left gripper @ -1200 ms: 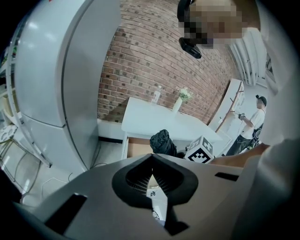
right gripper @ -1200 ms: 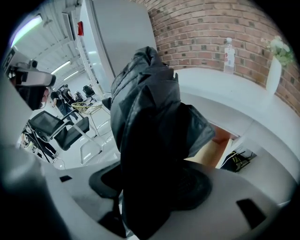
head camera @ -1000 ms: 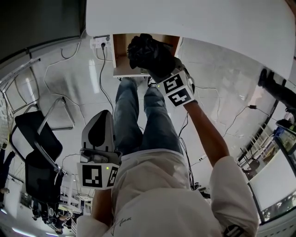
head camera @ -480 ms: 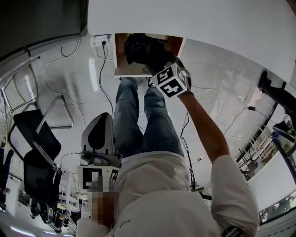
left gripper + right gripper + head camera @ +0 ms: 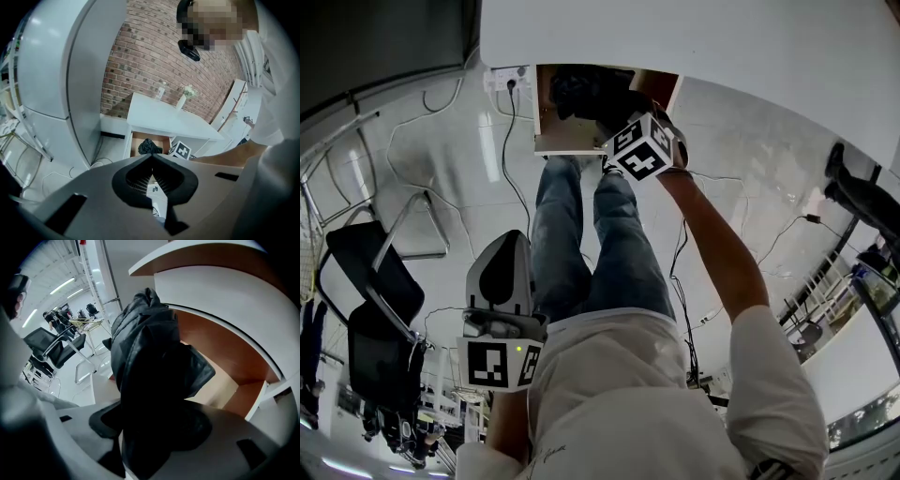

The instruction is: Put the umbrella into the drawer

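The black folded umbrella is bunched up inside the open wooden drawer under the white table. My right gripper is shut on it and reaches over the drawer's front edge. In the right gripper view the umbrella fills the space between the jaws of the right gripper, with the drawer's brown inner wall behind it. My left gripper hangs low by the person's hip, shut and holding nothing. From the left gripper the umbrella shows far off in the drawer.
The person's legs in jeans stand right before the drawer. A black office chair and a metal chair frame are at the left. Cables cross the glossy floor, and a wall socket sits beside the drawer.
My right gripper has pushed the umbrella farther in, from above the drawer's front to deep inside it. The left gripper has stayed put.
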`<move>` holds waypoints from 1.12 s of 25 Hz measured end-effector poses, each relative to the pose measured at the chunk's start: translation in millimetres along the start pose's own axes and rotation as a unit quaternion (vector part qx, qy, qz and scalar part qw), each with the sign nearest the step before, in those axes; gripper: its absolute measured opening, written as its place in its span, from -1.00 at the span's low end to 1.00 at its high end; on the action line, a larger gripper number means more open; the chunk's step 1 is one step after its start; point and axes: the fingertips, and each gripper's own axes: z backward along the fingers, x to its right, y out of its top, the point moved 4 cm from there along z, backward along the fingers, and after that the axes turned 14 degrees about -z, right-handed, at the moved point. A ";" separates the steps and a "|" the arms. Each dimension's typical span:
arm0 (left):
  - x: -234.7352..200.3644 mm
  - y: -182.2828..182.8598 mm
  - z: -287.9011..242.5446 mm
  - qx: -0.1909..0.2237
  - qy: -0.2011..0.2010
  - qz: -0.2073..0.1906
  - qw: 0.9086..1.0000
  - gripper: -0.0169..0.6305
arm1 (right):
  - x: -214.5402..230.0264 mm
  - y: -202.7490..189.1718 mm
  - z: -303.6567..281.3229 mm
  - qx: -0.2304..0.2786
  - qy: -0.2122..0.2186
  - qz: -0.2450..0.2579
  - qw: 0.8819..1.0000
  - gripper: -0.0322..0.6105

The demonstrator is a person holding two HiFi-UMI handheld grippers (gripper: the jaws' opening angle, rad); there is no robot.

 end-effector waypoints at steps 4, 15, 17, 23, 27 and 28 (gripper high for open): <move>-6.0 -1.9 0.8 -0.002 0.002 0.004 1.000 -0.90 | -0.3 0.5 -12.6 -0.010 -0.005 0.008 1.000 -0.06; -20.7 -14.7 0.4 -0.016 0.019 0.022 0.999 -0.90 | 10.0 -2.5 -47.9 -0.043 -0.013 0.025 0.999 -0.06; -20.9 -16.5 -1.1 -0.018 0.019 0.026 0.999 -0.90 | 10.9 -2.8 -51.4 -0.045 -0.014 0.027 0.999 -0.06; -22.4 -22.4 -8.3 -0.025 0.013 0.030 0.999 -0.90 | 14.5 -5.2 -67.3 -0.059 -0.024 0.037 0.997 -0.05; -28.3 -26.0 -8.2 -0.034 0.019 0.032 0.999 -0.90 | 15.0 -7.3 -76.3 -0.068 -0.034 0.042 0.996 -0.04; -30.1 -25.5 -8.8 -0.034 0.021 0.032 0.999 -0.90 | 15.6 -7.4 -78.9 -0.070 -0.035 0.044 0.996 -0.04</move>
